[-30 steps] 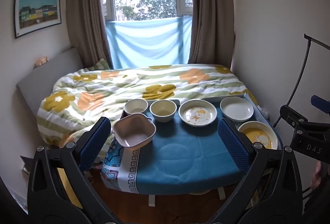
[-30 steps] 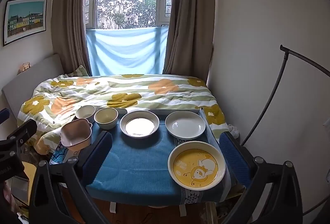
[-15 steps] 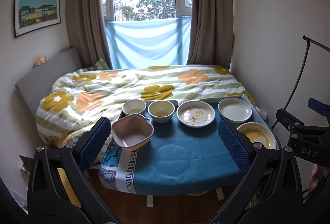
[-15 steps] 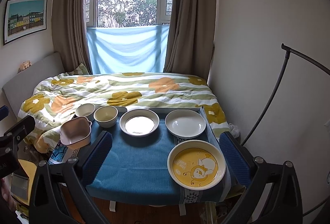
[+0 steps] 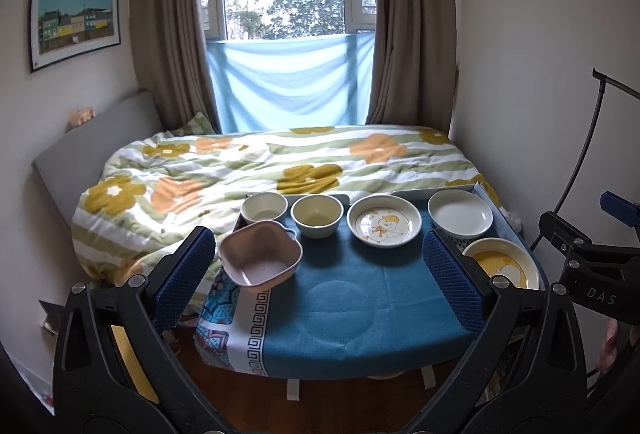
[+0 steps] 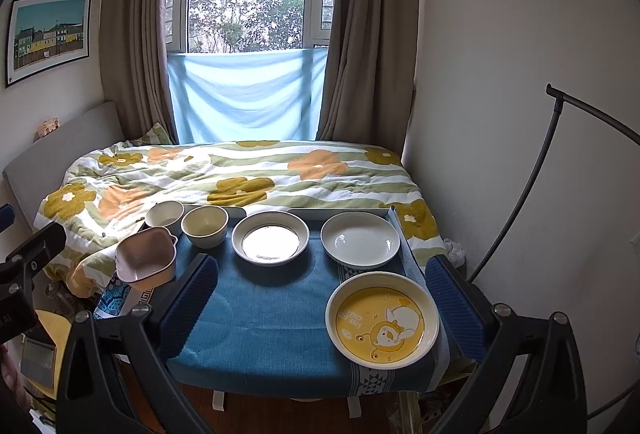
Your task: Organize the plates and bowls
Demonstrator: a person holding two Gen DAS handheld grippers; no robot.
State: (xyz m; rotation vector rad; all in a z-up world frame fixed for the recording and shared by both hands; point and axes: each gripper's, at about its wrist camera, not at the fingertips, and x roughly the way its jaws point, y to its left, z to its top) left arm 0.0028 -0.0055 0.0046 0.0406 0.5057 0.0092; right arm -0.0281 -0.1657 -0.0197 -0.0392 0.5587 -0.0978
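A small table with a blue cloth (image 5: 360, 298) (image 6: 272, 314) holds a pink square bowl (image 5: 260, 260) (image 6: 146, 260), a white round bowl (image 5: 265, 208) (image 6: 164, 214), a cream round bowl (image 5: 317, 215) (image 6: 205, 226), a duck-print plate (image 5: 384, 225) (image 6: 271, 238), a plain white plate (image 5: 460, 213) (image 6: 360, 239) and a yellow cartoon plate (image 5: 500, 262) (image 6: 382, 320). My left gripper (image 5: 320, 280) is open and empty, held back above the table's front. My right gripper (image 6: 320, 308) is open and empty, also held back; the yellow plate lies between its fingers in view.
A bed with a flowered quilt (image 5: 280, 170) (image 6: 240, 174) lies right behind the table. A curtained window (image 5: 288, 14) is at the back. The right wall (image 6: 520, 74) is close, with a curved black stand (image 6: 532, 186). Wooden floor (image 5: 360, 410) shows below the table.
Both grippers have drawn back and risen slightly, so the table sits a little smaller in view. Nothing on the table has moved. Both grippers stay open.
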